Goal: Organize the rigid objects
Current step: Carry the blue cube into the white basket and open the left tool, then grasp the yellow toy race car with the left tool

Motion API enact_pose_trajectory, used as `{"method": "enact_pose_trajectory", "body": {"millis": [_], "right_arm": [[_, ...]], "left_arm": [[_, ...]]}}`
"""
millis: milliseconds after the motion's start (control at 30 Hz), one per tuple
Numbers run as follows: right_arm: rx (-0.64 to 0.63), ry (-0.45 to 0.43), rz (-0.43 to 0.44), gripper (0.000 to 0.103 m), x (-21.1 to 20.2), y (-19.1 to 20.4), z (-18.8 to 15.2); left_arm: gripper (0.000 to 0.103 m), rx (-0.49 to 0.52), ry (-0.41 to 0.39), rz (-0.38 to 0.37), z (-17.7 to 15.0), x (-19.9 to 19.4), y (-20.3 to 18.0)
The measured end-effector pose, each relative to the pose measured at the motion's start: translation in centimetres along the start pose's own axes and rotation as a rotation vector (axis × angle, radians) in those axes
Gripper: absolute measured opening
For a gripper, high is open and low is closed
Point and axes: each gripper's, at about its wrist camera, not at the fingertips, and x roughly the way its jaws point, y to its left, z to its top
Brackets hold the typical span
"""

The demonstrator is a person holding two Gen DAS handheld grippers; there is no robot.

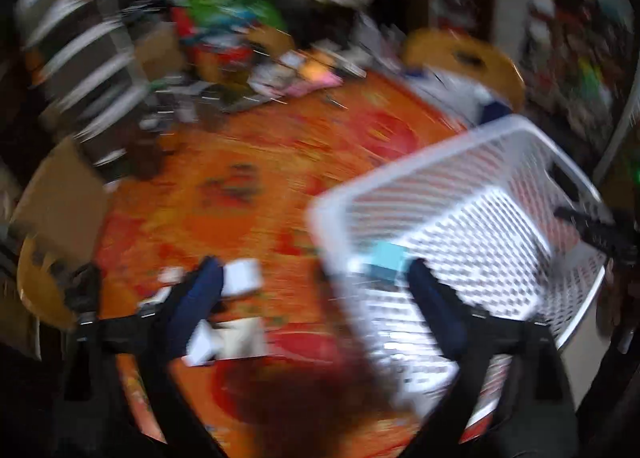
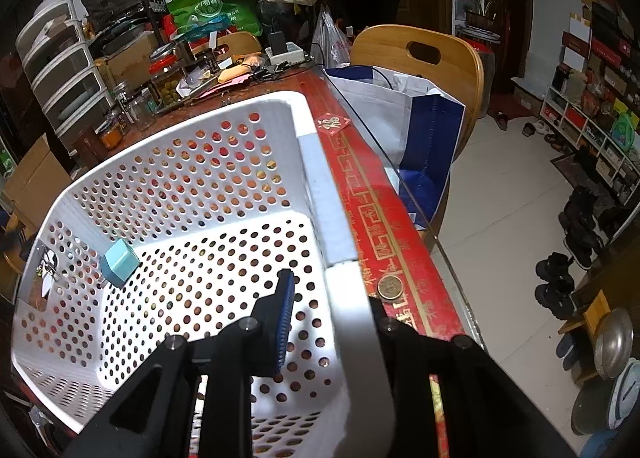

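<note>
A white perforated basket [image 2: 316, 161] stands on the red-patterned table [image 2: 380, 209]. Inside it, by the left wall, lies a small teal box [image 2: 119, 262]. My right gripper [image 2: 332, 298] is shut on the basket's near right wall, one finger inside and one outside. The left wrist view is badly blurred. There my left gripper [image 1: 316, 278] is open wide above the table and the basket's [image 1: 400, 161] near corner, with nothing pressed between its fingers. The teal box [image 1: 386, 258] shows just past the right finger. Small white objects [image 1: 240, 278] lie on the table by the left finger.
A coin [image 2: 391, 288] lies on the table edge beside the basket. Jars [image 2: 168, 77], papers and a power strip crowd the far end. Plastic drawers [image 2: 64, 69] stand at the left. A wooden chair [image 2: 420, 53] with a blue-and-white bag [image 2: 420, 117] stands at the right.
</note>
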Motion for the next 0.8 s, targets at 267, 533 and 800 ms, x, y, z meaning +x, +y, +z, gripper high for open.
{"method": "enact_pose_trajectory", "body": {"millis": [267,533,800], "right_arm": [[0.002,0.002,-0.008,0.023,0.1,0.0,0.1],[0.0,0.013,-0.034,0.023,0.2,0.3,0.0],[-0.002,0.018,-0.056,0.023,0.2,0.4,0.0]], "left_arm": [[0.101,-0.413,0.206,0.168,-7.9,8.7,22.0],[0.091,-0.475,0.258,0.15,-12.6,12.8,26.7],[0.084,-0.369,0.256,0.166,-12.2,15.6,25.4]]}}
